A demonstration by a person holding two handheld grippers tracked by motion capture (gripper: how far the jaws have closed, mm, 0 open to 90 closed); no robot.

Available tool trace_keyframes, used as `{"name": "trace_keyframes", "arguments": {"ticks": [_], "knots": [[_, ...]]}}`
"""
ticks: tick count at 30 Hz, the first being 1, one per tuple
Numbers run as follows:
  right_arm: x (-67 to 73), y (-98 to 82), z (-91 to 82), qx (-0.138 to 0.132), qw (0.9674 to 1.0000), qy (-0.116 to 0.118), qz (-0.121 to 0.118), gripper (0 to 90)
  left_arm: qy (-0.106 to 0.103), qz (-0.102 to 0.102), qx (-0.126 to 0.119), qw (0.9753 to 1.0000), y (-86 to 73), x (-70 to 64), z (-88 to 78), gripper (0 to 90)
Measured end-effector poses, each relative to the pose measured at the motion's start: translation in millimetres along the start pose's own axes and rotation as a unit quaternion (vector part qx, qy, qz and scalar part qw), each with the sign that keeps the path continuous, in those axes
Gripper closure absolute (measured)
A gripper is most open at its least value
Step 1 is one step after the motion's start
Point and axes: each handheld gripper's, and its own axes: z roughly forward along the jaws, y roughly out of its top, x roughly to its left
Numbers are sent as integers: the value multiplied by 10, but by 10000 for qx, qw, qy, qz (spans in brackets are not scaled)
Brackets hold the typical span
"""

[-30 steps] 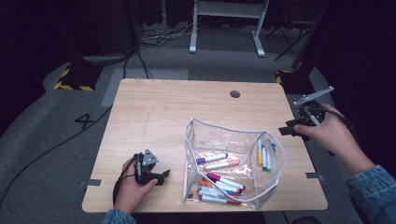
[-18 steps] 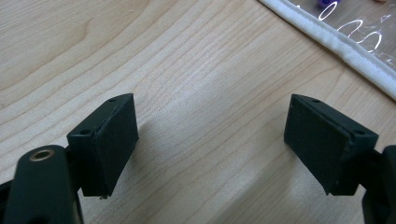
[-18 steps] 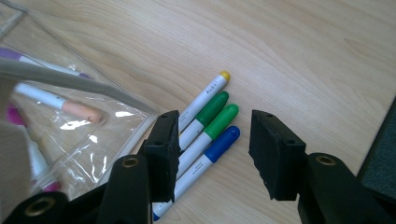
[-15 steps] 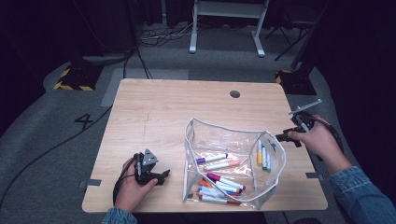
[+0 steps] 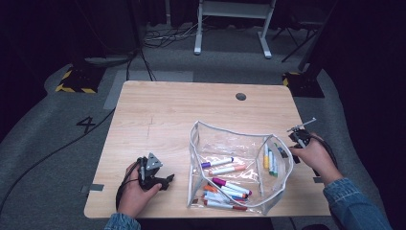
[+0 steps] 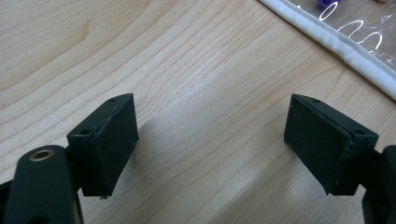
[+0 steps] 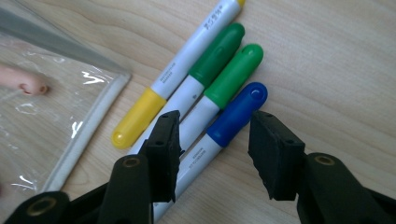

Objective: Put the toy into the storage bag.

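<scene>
The blue-capped marker (image 7: 233, 116) is being straddled, ungripped, by the open right tongs (image 7: 212, 154); the left tongs (image 6: 210, 140) are being held open over bare counter (image 6: 196, 70).

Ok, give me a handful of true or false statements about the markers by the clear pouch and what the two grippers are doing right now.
1. The right gripper has its jaws spread either side of a white marker with a blue cap. True.
2. Four markers lie side by side on the light wooden table beside the pouch: yellow-capped, two green-capped and the blue one. True.
3. The left gripper is clamped on a red marker. False: its jaws stand open over bare wood.
4. The clear plastic pouch with white edging is empty. False: it holds many coloured markers.
5. The left gripper rests on the table left of the pouch. True.
</scene>
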Motion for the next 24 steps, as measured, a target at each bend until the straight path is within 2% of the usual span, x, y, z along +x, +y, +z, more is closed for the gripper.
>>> {"name": "trace_keyframes", "arguments": {"ticks": [6, 9, 13, 17, 24], "knots": [[-35, -89, 168, 183, 9998, 5, 77, 549, -10, -9, 15, 10000, 4, 1, 2, 178], [-53, -127, 215, 307, 9994, -68, 126, 598, -9, -8, 15, 10000, 5, 1, 2, 178], [-79, -158, 199, 307, 9986, -240, 363, 714, -6, 1, 13, 10000, 6, 3, 3, 178], [-93, -186, 180, 334, 9974, -370, 525, 769, -8, 4, 13, 10000, 7, 4, 4, 178], [-96, -204, 166, 332, 9972, -406, 535, 771, 16, 8, -2, 10000, 12, 6, 10, 177]]}}
